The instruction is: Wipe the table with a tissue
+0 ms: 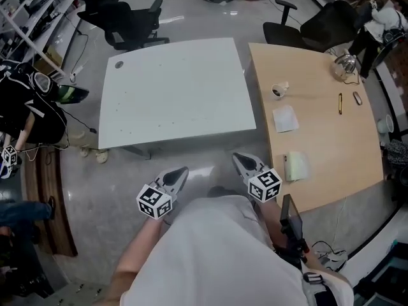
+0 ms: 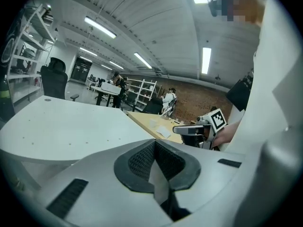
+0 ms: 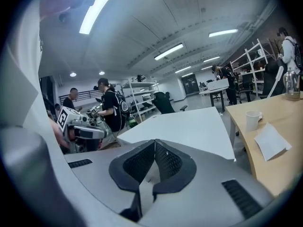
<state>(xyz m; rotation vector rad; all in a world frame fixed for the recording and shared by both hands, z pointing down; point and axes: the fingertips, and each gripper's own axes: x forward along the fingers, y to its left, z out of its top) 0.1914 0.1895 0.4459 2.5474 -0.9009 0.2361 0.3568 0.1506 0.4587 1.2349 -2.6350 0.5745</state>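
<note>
Claws: left gripper (image 1: 183, 170) and right gripper (image 1: 236, 157) both clenched, pads meeting, nothing between them in either gripper view
Position: both held side by side at the person's front over bare floor, short of both tables
Tissue: white folded tissue sheet (image 1: 285, 118) lies flat on the light wood curved table (image 1: 325, 139), between a white cup (image 1: 278, 90) and a pale yellowish folded pad (image 1: 296, 166); well apart from both claws
Pad: can't tell if that one is tissue or cloth
Progress: looks like zero, no tissue picked up and no wiping contact on any surface
Left to do: reach the wood table, open one claw, grip the sheet, then wipe
Target surface: task doesn't say which table; the pale grey square table (image 1: 172, 88) shows small dark specks
Edges: narrow gap between the two tables straight ahead of the right claw; wood table's near-left edge is just beside it
Room: floor ahead is open; grey top is bare, so strokes look unobstructed; on the wood top the cup and a dark pen (image 1: 340, 102) sit near the sheet
</note>
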